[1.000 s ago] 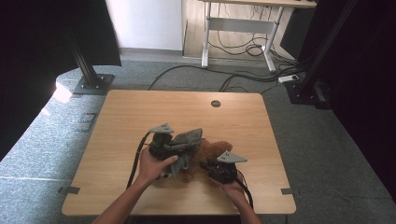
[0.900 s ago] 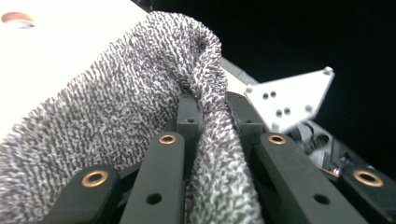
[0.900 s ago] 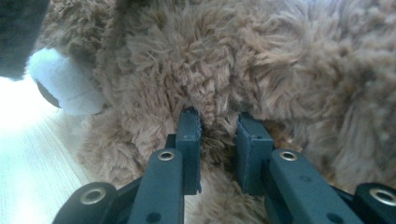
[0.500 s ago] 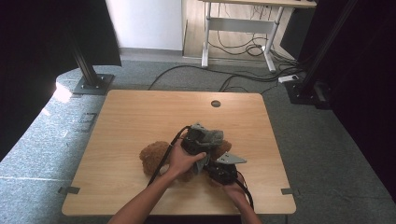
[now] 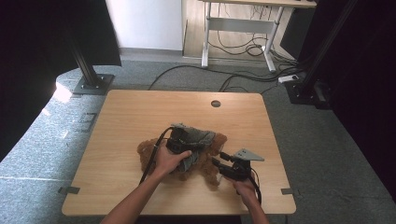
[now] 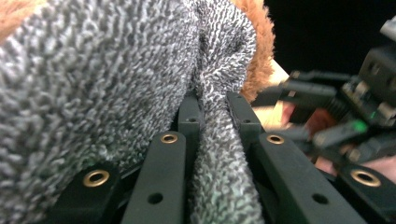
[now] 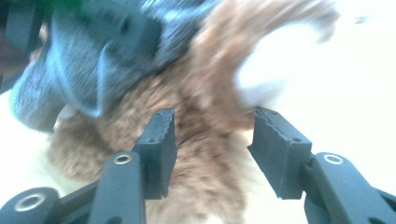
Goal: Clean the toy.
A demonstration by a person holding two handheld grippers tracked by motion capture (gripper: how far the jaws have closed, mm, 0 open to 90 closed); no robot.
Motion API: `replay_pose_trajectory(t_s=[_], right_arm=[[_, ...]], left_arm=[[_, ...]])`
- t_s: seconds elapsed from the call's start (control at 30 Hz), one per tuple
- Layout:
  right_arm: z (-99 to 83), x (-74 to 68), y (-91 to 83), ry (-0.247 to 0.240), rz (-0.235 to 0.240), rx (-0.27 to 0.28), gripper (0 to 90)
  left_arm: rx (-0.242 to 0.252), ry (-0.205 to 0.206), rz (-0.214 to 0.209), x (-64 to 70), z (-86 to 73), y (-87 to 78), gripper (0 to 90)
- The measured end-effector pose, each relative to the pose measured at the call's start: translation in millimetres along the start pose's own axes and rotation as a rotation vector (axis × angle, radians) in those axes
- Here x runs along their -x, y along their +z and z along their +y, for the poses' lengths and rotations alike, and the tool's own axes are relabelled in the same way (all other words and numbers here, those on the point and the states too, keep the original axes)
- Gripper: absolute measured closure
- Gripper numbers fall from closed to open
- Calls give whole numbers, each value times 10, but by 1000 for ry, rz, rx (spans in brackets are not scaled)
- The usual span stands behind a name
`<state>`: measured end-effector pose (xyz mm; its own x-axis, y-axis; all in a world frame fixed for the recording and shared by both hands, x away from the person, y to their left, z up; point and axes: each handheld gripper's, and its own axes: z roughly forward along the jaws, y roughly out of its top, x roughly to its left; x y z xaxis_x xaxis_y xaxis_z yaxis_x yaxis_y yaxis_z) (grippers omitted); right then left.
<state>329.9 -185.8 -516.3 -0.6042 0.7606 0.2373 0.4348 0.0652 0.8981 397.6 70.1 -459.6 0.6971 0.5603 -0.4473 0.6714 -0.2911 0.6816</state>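
Observation:
A brown plush toy (image 5: 148, 152) lies at the middle front of the wooden table (image 5: 140, 112), partly under a grey knitted cloth (image 5: 201, 136). My left gripper (image 5: 189, 144) sits on top of the toy, shut on a fold of that cloth. In the left gripper view the fold of grey cloth (image 6: 93, 84) is pinched in my left gripper (image 6: 215, 105), with brown fur (image 6: 257, 51) behind it. My right gripper (image 5: 216, 159) is open just right of the toy. In its own view my right gripper (image 7: 210, 126) has the brown plush (image 7: 205, 154) between its open jaws, and a white patch (image 7: 261, 79) lies just beyond.
A round cable hole (image 5: 215, 103) is in the table's far edge. Black stand bases (image 5: 92, 84) (image 5: 303, 93) rest on the floor at the far left and right. A white desk (image 5: 243, 23) with loose cables stands behind.
My left gripper carried the grey cloth rightward across the plush, then eased back a little. More brown fur now shows at the left. The right gripper has hardly moved.

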Motion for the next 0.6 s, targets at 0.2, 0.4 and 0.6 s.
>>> replay_pose_trajectory(t_s=[0.2, 0.4, 0.6], right_arm=[[101, 101, -67, 19, -48, 43, 443], [251, 140, -14, 18, -43, 30, 354], [391, 164, 182, 17, -13, -27, 280]], left_arm=[[-5, 14, 2, 4, -43, 18, 785], [6, 6, -11, -13, -67, 23, 787], [9, 3, -13, -17, -78, 27, 788]])
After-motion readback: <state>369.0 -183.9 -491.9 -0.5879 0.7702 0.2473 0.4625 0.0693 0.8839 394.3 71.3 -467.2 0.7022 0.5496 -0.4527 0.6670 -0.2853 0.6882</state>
